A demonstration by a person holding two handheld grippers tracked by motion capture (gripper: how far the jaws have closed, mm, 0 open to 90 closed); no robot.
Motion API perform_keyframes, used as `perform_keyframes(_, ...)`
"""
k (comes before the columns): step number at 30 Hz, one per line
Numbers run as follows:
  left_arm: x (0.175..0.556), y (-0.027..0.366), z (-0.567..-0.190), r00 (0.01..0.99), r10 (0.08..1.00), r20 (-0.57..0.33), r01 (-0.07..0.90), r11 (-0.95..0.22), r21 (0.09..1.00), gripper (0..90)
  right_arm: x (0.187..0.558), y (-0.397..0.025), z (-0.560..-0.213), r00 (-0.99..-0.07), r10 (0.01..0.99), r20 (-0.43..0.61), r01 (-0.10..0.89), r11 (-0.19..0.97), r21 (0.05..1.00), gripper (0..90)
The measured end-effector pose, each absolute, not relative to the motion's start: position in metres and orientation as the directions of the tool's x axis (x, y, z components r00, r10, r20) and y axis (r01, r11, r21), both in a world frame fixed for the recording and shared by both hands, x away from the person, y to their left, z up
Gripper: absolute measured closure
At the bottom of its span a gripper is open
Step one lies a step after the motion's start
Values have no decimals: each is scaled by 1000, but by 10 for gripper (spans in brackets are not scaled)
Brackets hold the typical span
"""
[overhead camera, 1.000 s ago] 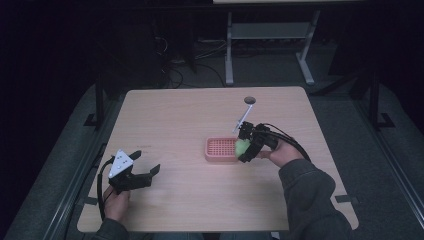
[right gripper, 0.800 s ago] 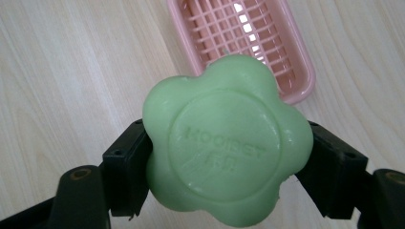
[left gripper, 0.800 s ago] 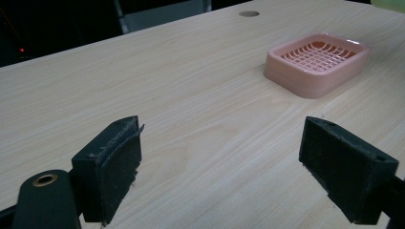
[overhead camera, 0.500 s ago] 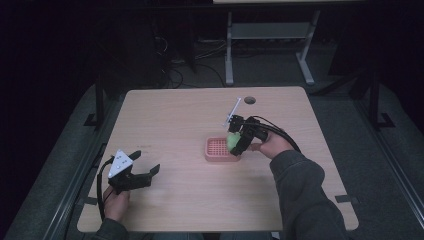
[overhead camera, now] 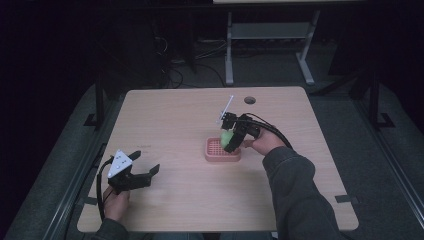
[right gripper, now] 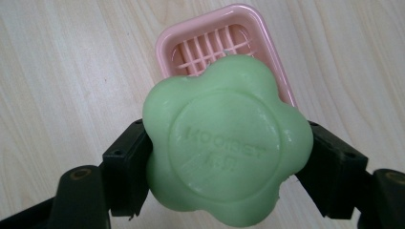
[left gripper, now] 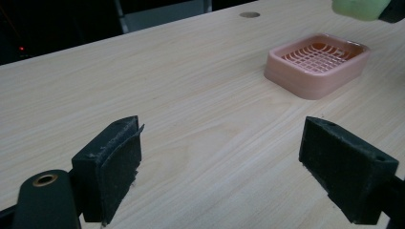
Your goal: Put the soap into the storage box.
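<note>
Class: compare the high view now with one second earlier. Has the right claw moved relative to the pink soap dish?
Yes. The right claw, holding the green soap, has shifted left over the pink soap dish, which has stayed put.

The soap [right gripper: 228, 149] is pale green, with faint raised lettering on a round face. The dish [right gripper: 267, 45] is pink, its floor a slotted grid. The tabletop [overhead camera: 175, 125] is light wood with fine grain. Each hand-held gripper is black; the left hand-held gripper [overhead camera: 145, 163] bears a pale grey plate.
</note>
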State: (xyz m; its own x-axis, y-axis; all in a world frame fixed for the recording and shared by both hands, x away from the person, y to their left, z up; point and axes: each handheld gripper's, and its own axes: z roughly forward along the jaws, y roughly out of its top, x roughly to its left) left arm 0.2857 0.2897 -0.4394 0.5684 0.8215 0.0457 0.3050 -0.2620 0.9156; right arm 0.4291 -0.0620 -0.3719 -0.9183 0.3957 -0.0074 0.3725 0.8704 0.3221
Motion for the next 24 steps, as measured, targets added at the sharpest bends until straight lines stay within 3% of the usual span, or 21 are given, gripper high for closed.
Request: perform_keyframes(24, 285, 289, -439, 569, 822, 34, 307, -250, 918, 142, 454, -39, -408, -910, 414, 38, 410, 878, 248, 264)
